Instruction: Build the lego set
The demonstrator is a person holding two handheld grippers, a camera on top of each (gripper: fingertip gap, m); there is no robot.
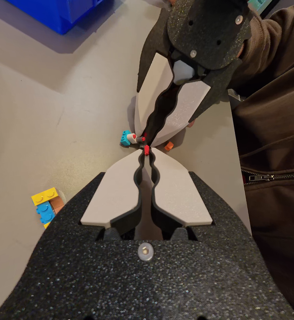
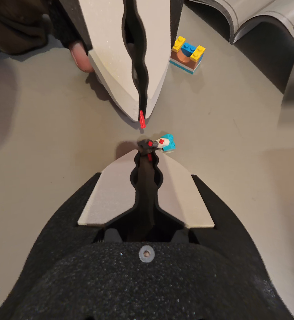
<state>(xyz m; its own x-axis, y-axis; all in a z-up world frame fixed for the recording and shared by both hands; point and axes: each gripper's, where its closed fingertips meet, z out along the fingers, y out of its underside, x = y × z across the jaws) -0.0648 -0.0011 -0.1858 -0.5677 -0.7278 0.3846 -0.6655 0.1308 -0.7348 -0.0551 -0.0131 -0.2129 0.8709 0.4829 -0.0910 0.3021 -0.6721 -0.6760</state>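
Left gripper (image 1: 146, 152) pinches 1 red pin (image 1: 146, 150); right gripper (image 2: 147, 152) grips a grey-white-teal lego piece (image 2: 158, 143) mid-table (image 2: 56, 121). Yellow-blue block stack (image 2: 187, 55) stands apart.

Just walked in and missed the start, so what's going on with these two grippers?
A person is building a lego set with two handheld grippers. The left gripper pinches a small red pin, aimed at a small grey, white and teal assembly held by the right gripper. The pin isn't in yet. A finished yellow, blue and brown block stack sits aside on the table.
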